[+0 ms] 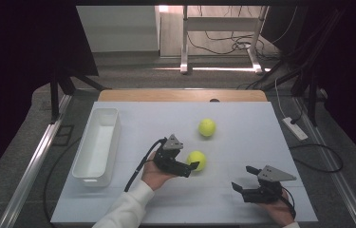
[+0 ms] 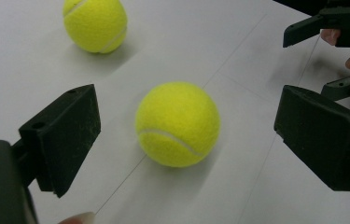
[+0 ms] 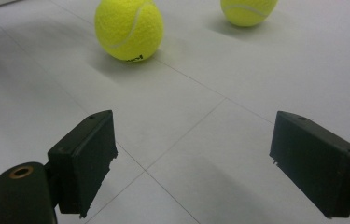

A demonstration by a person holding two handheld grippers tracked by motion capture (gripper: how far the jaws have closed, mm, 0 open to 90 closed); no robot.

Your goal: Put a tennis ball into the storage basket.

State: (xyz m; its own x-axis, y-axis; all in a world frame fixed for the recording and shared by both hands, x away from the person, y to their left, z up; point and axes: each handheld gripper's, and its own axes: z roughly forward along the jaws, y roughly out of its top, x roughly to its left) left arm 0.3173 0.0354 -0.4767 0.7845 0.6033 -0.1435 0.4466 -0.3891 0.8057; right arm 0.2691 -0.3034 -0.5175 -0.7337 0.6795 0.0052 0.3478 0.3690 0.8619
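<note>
- The right tongs (image 1: pixel 245 179) sit nearest the person, held low over the white surface (image 1: pixel 242 128) with the jaws spread wide and nothing between them; they lie well apart from the near tennis ball (image 1: pixel 196 160), on its right and closer to the person.
- In the right gripper view the same ball (image 3: pixel 129 29) lies ahead of the spread jaws, resting on the surface, with dark print low on its side that is too small to read.
- The left tongs (image 1: pixel 191 168) are at the near tennis ball, jaws spread, one on either side of it; in the left gripper view the ball (image 2: pixel 178 124) sits between them, and neither jaw seems to touch it, though the gap on the far side is hard to judge.
- The second tennis ball (image 1: pixel 207 127) rests beyond the near ball, a little to its right, apart from it.
- A white tray (image 1: pixel 98 142) stands well to the left of the near ball, long side running away from the person.
</note>
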